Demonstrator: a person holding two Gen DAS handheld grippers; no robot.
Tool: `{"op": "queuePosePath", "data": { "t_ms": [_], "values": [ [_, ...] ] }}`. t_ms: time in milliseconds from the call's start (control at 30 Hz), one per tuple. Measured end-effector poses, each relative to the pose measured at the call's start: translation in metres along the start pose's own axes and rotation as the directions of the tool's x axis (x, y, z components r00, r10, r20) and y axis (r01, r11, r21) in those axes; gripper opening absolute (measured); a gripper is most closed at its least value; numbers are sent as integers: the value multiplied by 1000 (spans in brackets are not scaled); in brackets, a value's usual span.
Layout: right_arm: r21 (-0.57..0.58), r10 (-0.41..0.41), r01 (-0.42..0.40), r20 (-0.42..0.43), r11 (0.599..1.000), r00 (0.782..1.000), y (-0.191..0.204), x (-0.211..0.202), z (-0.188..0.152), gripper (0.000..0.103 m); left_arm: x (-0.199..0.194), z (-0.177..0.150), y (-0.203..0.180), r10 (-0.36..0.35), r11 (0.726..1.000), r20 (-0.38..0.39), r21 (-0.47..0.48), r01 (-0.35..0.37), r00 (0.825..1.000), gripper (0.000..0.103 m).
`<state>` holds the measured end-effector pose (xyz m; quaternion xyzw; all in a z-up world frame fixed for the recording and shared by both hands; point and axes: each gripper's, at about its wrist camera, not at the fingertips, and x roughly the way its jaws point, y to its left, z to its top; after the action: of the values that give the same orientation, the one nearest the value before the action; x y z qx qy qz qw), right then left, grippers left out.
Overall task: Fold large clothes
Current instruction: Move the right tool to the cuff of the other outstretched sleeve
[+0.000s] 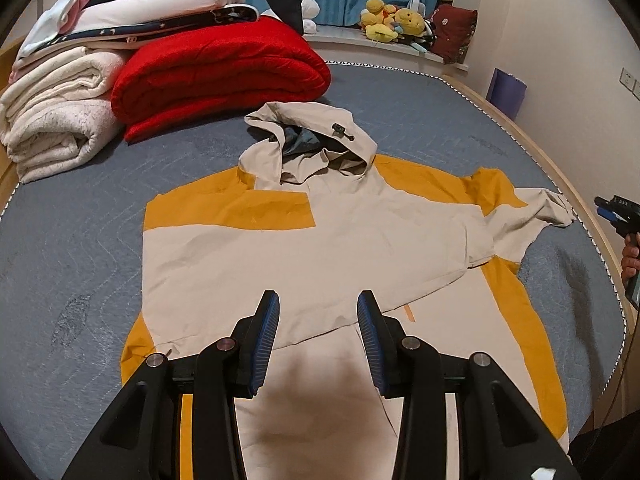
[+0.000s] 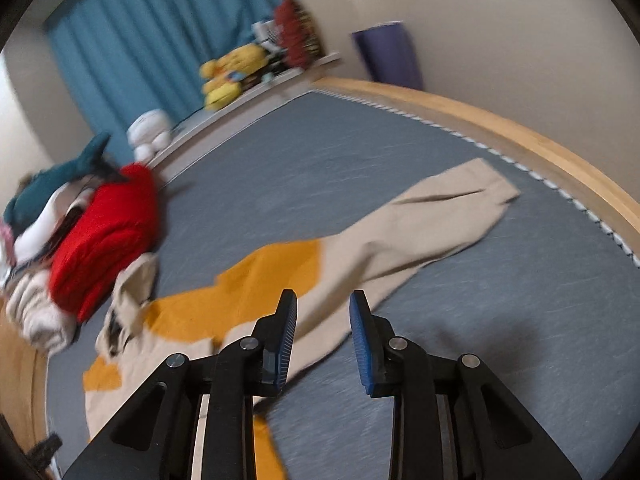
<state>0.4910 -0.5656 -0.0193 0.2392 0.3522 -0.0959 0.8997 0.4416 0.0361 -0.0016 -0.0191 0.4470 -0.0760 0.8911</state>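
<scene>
A beige and mustard-yellow hooded top (image 1: 360, 240) lies flat on the grey-blue bed (image 1: 80, 240), hood (image 1: 312, 136) pointing away from me. One sleeve is folded across its body. The other sleeve (image 1: 532, 216) stretches out to the right, and it shows blurred in the right wrist view as a long beige sleeve (image 2: 420, 220). My left gripper (image 1: 319, 300) hovers over the lower body of the top, open, with nothing between its blue pads. My right gripper (image 2: 323, 300) is open and empty above the sleeve's near part. It also shows at the right edge of the left wrist view, right gripper (image 1: 600, 206), held by a hand.
A folded red blanket (image 1: 216, 76) and a stack of cream blankets (image 1: 56, 120) with pillows fill the far left of the bed. Yellow plush toys (image 1: 392, 20) sit on a ledge behind. The wooden bed frame (image 2: 520, 136) curves along the right side, a purple bin (image 1: 508, 92) beyond it.
</scene>
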Motion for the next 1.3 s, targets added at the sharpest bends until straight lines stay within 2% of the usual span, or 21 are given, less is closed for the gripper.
{"op": "queuePosePath", "data": {
  "t_ms": [200,333,533,733,900,1067,1167,1233,1300],
  "values": [
    [128,-2,-3,36,992,999,-68,11,23,29,9,0,1,0,1000,-14,-9,0,1000,37],
    [210,-1,-3,22,978,1000,-101,26,27,29,16,0,-1,-12,1000,-25,-15,12,1000,37],
    [289,1,4,-16,957,1000,-121,46,23,29,25,7,-1,-22,999,-30,-28,21,999,37],
    [308,13,-13,2,951,1000,-124,56,32,29,33,9,4,-26,998,-39,-53,24,999,37],
    [347,-16,22,-21,938,1000,-139,90,34,29,35,8,7,-28,998,-46,-57,25,999,37],
    [358,-55,81,-83,930,995,-159,133,30,29,41,6,9,-20,999,-56,-50,17,998,37],
    [347,-117,149,-112,926,987,-169,152,30,37,45,3,11,-17,999,-70,-45,14,997,37],
    [385,-111,141,-97,912,989,-179,160,30,45,47,2,12,-16,999,-78,-37,13,997,37],
    [418,-83,116,-97,901,992,-187,168,31,48,48,1,12,-13,1000,-81,-29,10,997,37]
  ]
}}
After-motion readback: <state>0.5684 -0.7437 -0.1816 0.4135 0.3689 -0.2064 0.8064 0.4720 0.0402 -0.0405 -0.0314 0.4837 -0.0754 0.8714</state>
